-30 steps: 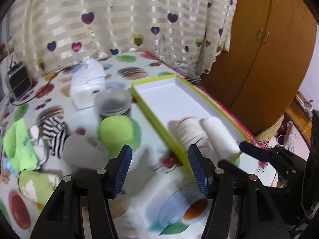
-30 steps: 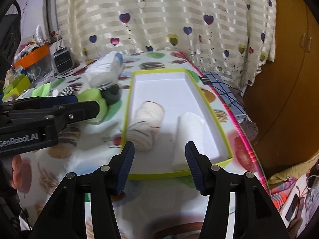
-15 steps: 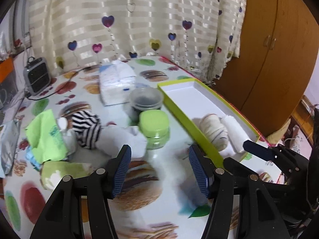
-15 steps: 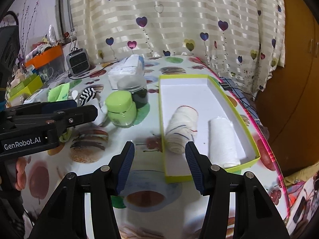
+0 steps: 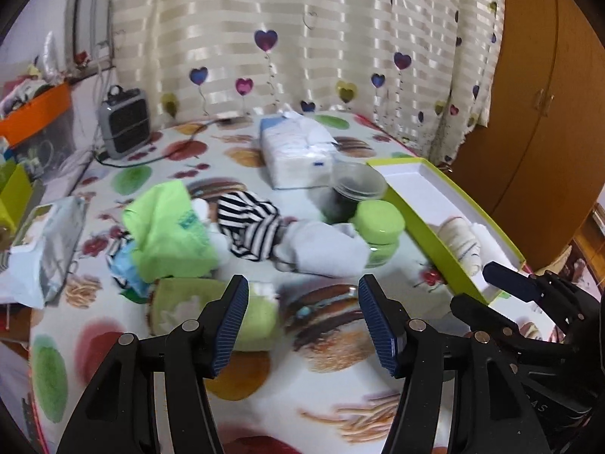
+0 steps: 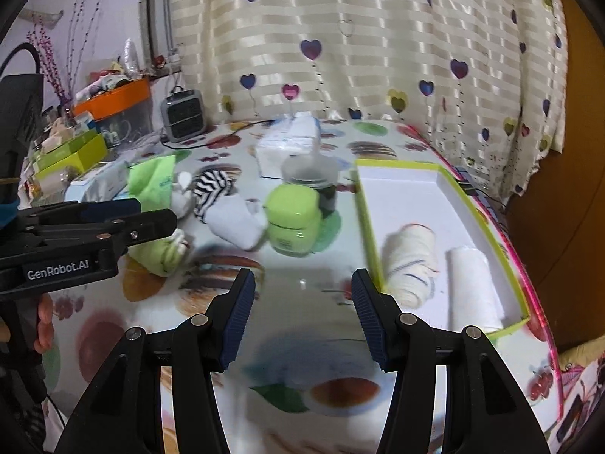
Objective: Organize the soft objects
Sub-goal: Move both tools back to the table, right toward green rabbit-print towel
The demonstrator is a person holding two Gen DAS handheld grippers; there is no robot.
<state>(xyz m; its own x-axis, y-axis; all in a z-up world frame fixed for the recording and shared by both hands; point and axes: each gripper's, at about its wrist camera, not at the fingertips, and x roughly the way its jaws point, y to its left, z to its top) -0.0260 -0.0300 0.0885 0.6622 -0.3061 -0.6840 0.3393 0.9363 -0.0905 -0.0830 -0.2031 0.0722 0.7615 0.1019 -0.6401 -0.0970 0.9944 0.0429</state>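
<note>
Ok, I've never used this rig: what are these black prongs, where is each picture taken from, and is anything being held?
No robot arm: a person holds a two-finger clamp in each hand, each with a fisheye camera looking along its fingers. The left gripper and right gripper are both open and hold nothing. On the patterned table a green-edged tray holds two rolled cloths. Loose beside it: a striped sock, a white sock, a green cloth, a green roll, and a green-lidded jar.

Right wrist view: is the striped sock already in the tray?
No. The striped sock lies on the table left of the tray, which holds only two rolled cloths.
</note>
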